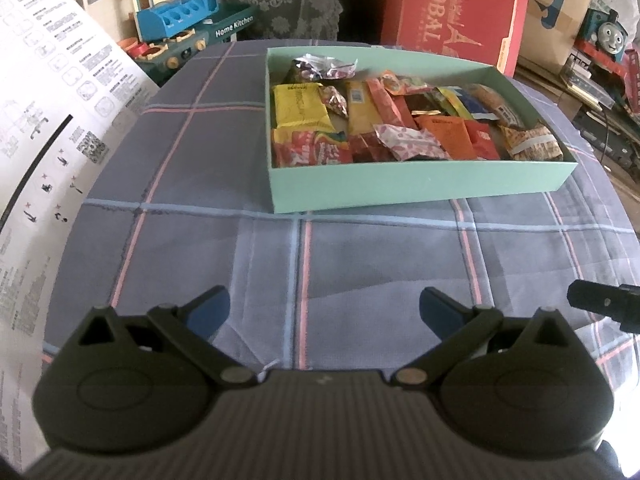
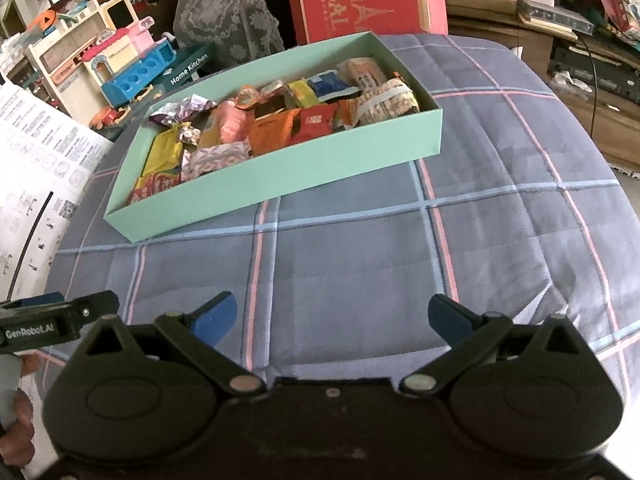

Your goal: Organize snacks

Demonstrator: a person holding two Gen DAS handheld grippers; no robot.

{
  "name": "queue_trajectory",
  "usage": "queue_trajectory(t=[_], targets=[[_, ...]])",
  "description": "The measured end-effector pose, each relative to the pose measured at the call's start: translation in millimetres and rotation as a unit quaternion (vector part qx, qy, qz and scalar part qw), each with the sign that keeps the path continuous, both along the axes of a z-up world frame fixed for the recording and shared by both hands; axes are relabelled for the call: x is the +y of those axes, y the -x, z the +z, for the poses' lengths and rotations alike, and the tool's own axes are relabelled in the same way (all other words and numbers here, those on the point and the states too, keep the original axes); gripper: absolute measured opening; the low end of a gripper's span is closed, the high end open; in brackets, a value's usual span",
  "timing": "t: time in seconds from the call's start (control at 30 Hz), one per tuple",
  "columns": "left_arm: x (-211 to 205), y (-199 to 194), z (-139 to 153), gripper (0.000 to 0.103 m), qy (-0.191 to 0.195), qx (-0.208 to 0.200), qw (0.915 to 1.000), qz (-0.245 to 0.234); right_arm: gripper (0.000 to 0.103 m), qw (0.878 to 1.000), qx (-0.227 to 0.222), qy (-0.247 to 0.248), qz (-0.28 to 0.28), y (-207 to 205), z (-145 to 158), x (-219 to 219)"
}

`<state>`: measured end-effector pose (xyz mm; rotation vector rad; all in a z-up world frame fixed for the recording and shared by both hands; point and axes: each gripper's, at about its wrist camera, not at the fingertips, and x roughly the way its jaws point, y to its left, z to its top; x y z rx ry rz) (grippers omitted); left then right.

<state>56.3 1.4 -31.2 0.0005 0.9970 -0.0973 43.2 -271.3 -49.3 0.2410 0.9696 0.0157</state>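
Observation:
A mint-green box (image 1: 420, 186) sits on a blue plaid cloth and holds several snack packets, among them a yellow packet (image 1: 300, 106) and an orange packet (image 1: 444, 132). The box also shows in the right wrist view (image 2: 280, 176). My left gripper (image 1: 324, 312) is open and empty, low over the cloth in front of the box. My right gripper (image 2: 332, 316) is open and empty, also in front of the box. The right gripper's tip shows at the right edge of the left wrist view (image 1: 600, 302), and the left gripper's side shows in the right wrist view (image 2: 56, 320).
The plaid cloth (image 1: 320, 248) covers a rounded surface. A white printed sheet (image 1: 44, 128) stands at the left. A red box (image 1: 452, 8), a toy kitchen (image 1: 176, 20) and a toy train (image 1: 608, 36) crowd the back.

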Motion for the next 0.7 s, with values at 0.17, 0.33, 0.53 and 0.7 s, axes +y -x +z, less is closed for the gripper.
queue_trajectory(t=[0.17, 0.33, 0.53, 0.7], targets=[[1.7, -1.8, 2.3, 0.103, -0.002, -0.001, 1.0, 0.005, 0.103, 1.0, 0.002, 0.003, 0.004, -2.5, 1.1, 1.2], [3.0, -3.2, 3.8, 0.103, -0.004, -0.002, 0.9999, 0.009, 0.103, 1.0, 0.0, 0.005, 0.006, -5.2, 3.3, 0.7], [4.4, -3.7, 4.3, 0.103, -0.005, -0.003, 0.9999, 0.014, 0.103, 1.0, 0.001, 0.007, 0.005, -7.2, 2.9, 1.0], [4.9, -4.2, 5.1, 0.103, -0.006, -0.003, 0.9999, 0.013, 0.103, 1.0, 0.002, 0.008, 0.006, -8.1, 3.3, 1.3]])
